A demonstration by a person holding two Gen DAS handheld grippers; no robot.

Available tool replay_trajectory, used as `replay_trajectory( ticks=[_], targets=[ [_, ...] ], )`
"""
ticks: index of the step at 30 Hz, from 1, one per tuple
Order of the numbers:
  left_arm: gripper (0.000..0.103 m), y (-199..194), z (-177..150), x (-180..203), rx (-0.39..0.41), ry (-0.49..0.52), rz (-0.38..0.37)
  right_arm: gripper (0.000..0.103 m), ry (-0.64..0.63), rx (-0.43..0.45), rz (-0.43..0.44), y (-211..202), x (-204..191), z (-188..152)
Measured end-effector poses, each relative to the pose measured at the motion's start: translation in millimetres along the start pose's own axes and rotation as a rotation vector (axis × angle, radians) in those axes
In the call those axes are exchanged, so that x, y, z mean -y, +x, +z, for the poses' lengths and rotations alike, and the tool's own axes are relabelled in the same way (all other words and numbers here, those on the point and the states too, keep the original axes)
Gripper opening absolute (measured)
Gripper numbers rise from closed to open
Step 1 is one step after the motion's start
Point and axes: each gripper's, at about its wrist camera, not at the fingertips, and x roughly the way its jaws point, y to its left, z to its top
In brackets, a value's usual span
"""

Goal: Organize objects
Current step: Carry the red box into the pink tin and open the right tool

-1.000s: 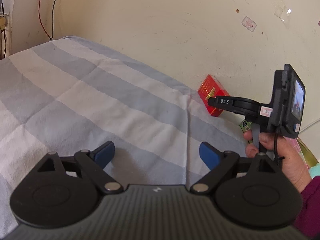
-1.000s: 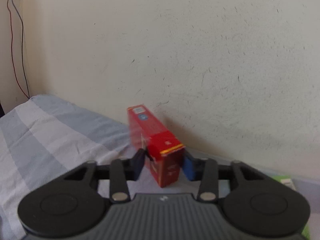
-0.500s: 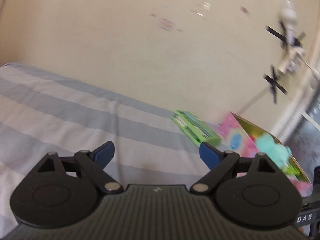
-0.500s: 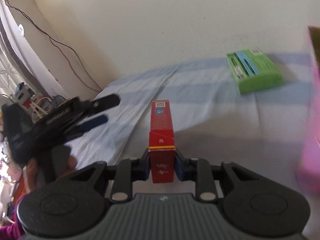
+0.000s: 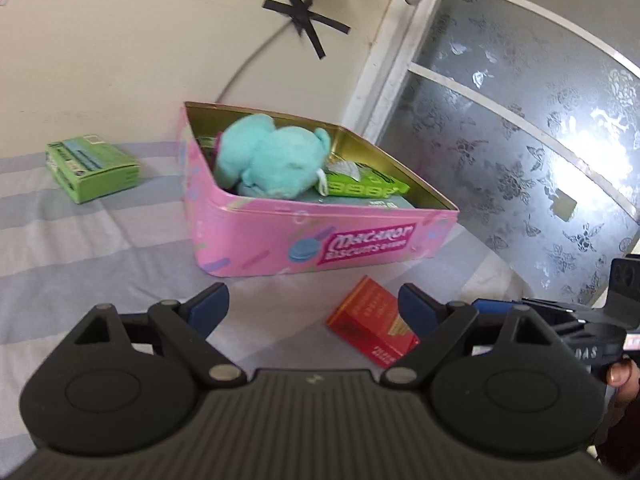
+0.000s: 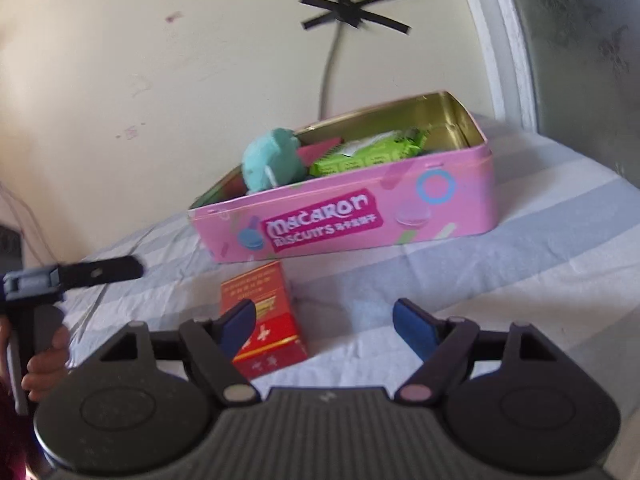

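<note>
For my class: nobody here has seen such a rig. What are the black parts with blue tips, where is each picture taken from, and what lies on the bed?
No robot here: a person holds a two-finger gripper in each hand, with a camera on each looking along its fingers. One picture looks over the left gripper, the other over the right gripper. Both are open and hold nothing; the right one's jaws are opening. On the striped bedsheet stands a pink tin holding a teal plush toy and green packets. A red box lies before it, a green box aside.
</note>
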Motion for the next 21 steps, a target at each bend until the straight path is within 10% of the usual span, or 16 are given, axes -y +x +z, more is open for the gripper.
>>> replay_trajectory(
  ticks=[6,11,14,21],
  targets=[
    [0.091,43,3,33,-0.076,0.087,0.022,0.088,-0.247,-0.028,-0.026,25,-46,-27],
    [0.073,64,-4,37,-0.160,0.107,0.001,0.077,-0.289,-0.042,-0.060,45,-48,-29],
    [0.068,63,-3,37,-0.156,0.070,-0.005,0.057,-0.311,-0.032,-0.039,54,-45,-29],
    [0.067,46,52,80,0.002,0.196,-0.011,0.057,-0.273,0.185,-0.012,23,-30,-1]
  ],
)
